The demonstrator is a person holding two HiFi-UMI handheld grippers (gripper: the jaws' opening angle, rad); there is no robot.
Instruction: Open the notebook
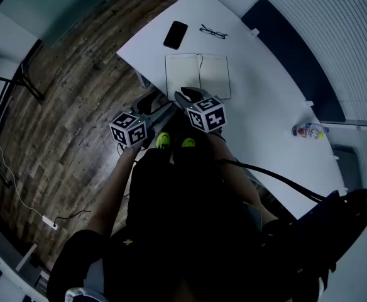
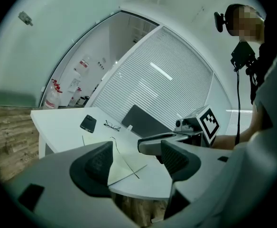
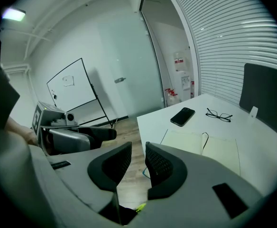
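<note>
The notebook lies open on the white table, its pale pages flat and a ribbon down the fold. It also shows between the jaws in the left gripper view and past the jaws in the right gripper view. My left gripper hangs off the table's near edge, over the floor, open wide with nothing in it. My right gripper hovers at the notebook's near edge; its jaws stand a narrow gap apart and hold nothing. Neither gripper touches the notebook.
A black phone and a pair of glasses lie beyond the notebook. A small bottle lies at the table's right. A dark panel borders the table's far side. Wooden floor lies to the left.
</note>
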